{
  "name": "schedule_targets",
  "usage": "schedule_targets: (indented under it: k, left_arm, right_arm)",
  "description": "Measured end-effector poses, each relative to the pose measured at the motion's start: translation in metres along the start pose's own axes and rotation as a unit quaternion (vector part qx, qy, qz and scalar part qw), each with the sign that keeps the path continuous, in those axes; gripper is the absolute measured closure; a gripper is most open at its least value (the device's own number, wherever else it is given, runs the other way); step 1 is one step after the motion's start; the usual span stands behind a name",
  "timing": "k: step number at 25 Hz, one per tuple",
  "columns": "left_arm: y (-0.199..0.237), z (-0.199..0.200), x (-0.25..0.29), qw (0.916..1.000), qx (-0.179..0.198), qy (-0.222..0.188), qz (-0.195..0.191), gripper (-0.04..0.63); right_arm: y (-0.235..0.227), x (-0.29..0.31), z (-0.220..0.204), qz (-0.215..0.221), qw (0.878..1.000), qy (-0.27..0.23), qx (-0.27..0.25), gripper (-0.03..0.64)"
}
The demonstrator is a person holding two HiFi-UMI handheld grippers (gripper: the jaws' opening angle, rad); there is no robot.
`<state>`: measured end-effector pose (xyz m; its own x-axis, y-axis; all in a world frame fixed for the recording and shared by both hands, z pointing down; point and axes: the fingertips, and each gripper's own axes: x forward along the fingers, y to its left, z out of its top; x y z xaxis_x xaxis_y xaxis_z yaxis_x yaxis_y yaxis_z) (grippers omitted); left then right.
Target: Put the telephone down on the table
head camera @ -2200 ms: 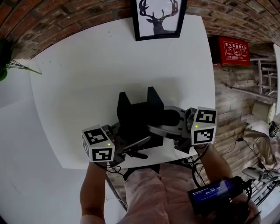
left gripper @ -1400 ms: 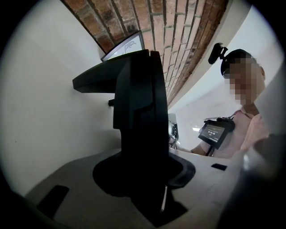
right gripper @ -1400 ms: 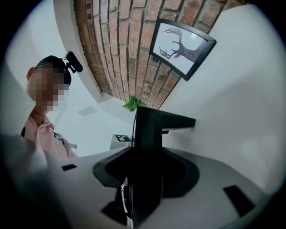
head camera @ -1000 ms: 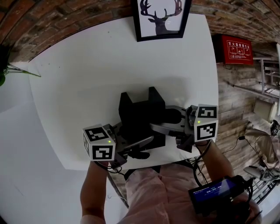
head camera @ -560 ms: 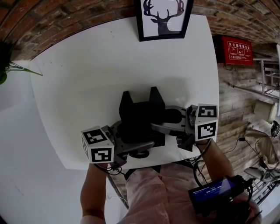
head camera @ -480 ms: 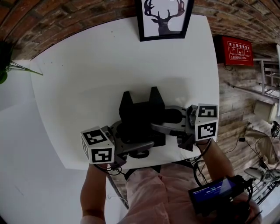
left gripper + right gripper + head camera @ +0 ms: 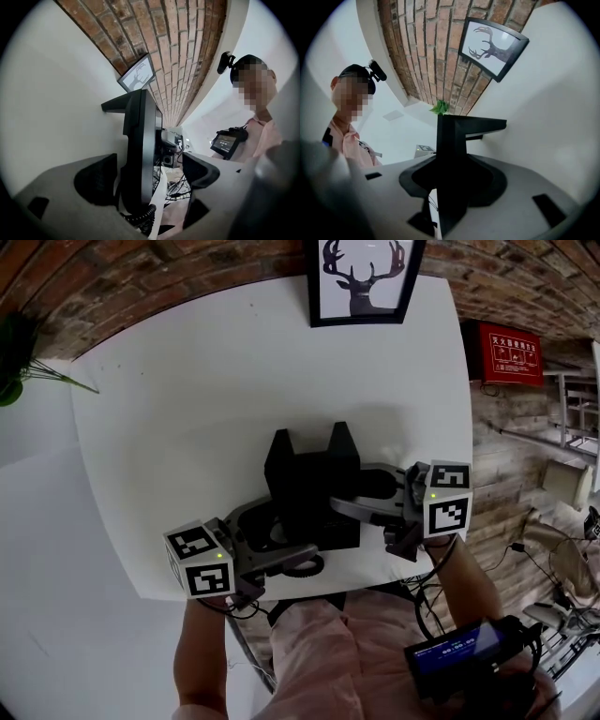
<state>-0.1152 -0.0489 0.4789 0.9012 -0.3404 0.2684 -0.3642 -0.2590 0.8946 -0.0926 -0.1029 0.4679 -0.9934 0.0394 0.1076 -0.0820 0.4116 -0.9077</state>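
Observation:
The black telephone (image 7: 314, 479) rests on the white table (image 7: 187, 427) near its front edge. My left gripper (image 7: 281, 545) sits at the phone's front left corner, its jaws opening wide. In the left gripper view the telephone (image 7: 140, 140) stands between the pads with a clear gap on the right side. Below it hangs the coiled cord (image 7: 140, 216). My right gripper (image 7: 361, 493) is shut on the phone's right side. In the right gripper view the telephone (image 7: 452, 140) fills the space between both pads of the right gripper (image 7: 452, 180).
A framed deer picture (image 7: 364, 277) leans on the brick wall at the table's far edge. A green plant (image 7: 19, 362) is at far left, a red box (image 7: 511, 351) on the wall at right. The coiled cord (image 7: 302, 568) lies at the table's front edge.
The left gripper's jaws have spread wide off the phone's front corner, and that gripper has drawn back a little toward the lower left. The right gripper has kept still.

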Motion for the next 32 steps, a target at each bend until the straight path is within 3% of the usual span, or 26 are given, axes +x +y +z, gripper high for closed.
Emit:
schedule_targets:
  k: [16, 32]
  left_arm:
    - [-0.012, -0.002, -0.019, 0.9994, 0.005, -0.032, 0.01, 0.15]
    - [-0.028, -0.005, -0.038, 0.997, 0.016, -0.066, 0.037, 0.152]
  right_arm:
    - [-0.007, -0.002, 0.0, -0.039, 0.999, -0.005, 0.028, 0.423]
    - [-0.01, -0.017, 0.005, -0.097, 0.995, -0.015, 0.003, 0.347]
